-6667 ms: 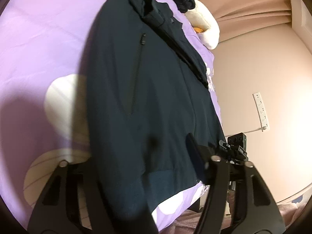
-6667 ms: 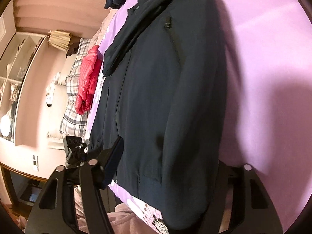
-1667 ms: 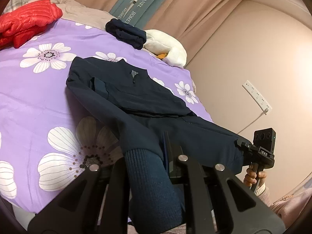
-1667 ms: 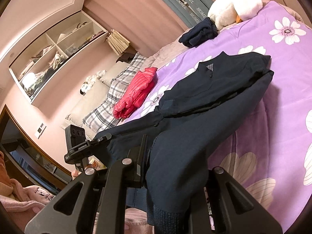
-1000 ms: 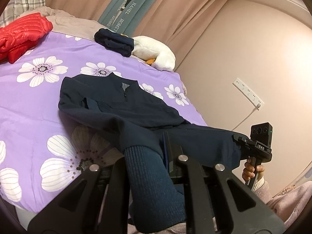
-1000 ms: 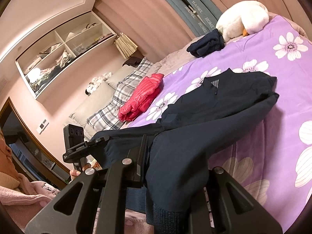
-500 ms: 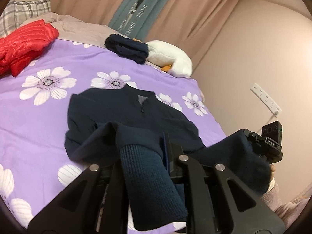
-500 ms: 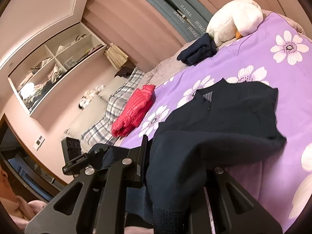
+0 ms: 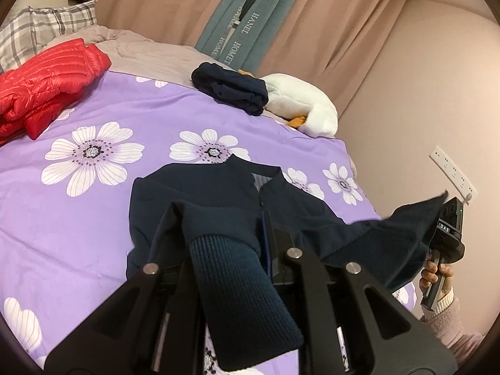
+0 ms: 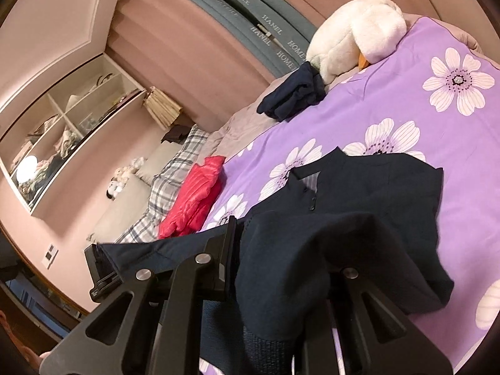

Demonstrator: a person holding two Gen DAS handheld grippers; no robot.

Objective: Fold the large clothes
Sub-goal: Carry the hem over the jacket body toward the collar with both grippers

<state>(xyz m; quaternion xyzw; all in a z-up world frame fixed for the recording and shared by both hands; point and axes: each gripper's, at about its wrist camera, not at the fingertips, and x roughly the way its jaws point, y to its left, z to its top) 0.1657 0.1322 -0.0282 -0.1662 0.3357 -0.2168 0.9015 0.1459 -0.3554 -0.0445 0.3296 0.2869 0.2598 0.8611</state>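
Note:
A dark navy jacket [image 9: 200, 197] lies on the purple flowered bedspread [image 9: 93, 218], collar [image 9: 259, 178] pointing away from me. Its lower half is lifted and doubled forward over the chest. My left gripper [image 9: 225, 240] is shut on the ribbed hem [image 9: 237, 281], which drapes back over its fingers. At the right edge of the left wrist view a hand holds my right gripper [image 9: 445, 218], with the other hem corner pinched in it. In the right wrist view the right gripper [image 10: 281, 243] is shut on the jacket hem [image 10: 281, 281]; fabric hides one finger. The left gripper [image 10: 103, 268] shows at far left, the hem stretched between.
A red down jacket [image 9: 47, 75] lies at the bed's far left by a plaid pillow [image 9: 47, 25]. A folded dark garment [image 9: 231, 89] and a white plush toy [image 9: 300, 109] sit at the far edge before curtains. The wall with a socket strip [image 9: 453, 175] borders the right.
Both grippers have carried the hem forward over the jacket toward its collar. The lower half now folds over the upper half, and the stretched part off the bed is shorter.

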